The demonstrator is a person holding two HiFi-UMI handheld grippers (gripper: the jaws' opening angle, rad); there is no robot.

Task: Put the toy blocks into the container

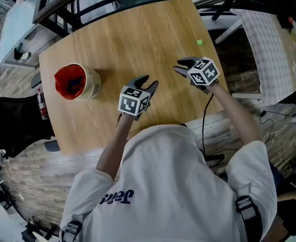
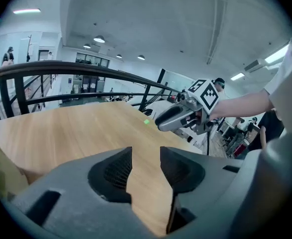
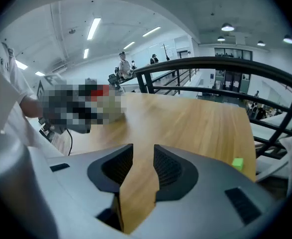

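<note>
From where I stand, the one block left out is the small green block [image 1: 199, 42], lying alone near the upper right edge of the surface [image 1: 132, 39]. The container [image 1: 77, 81] sits well apart from it at the left of the head view; I cannot tell what is inside it.

The right hand-held gripper [image 1: 184, 66] is the nearer one. Its jaws stand apart with only bare wood between them, and the block lies just above and a little right of its tips in the head view. In the right gripper view the block [image 3: 238, 164] shows low at the right, off the line of the jaws [image 3: 143, 168].

I'd say the step is the reach for that block. To do it well, swing the right hand-held gripper until the block sits squarely between the jaws, come down low to the wood, and close on two flat sides, since a thing this small could skid off the edge.

The left hand-held gripper [image 1: 146, 82] hangs open and empty in the middle of the frame, between container and block.
</note>
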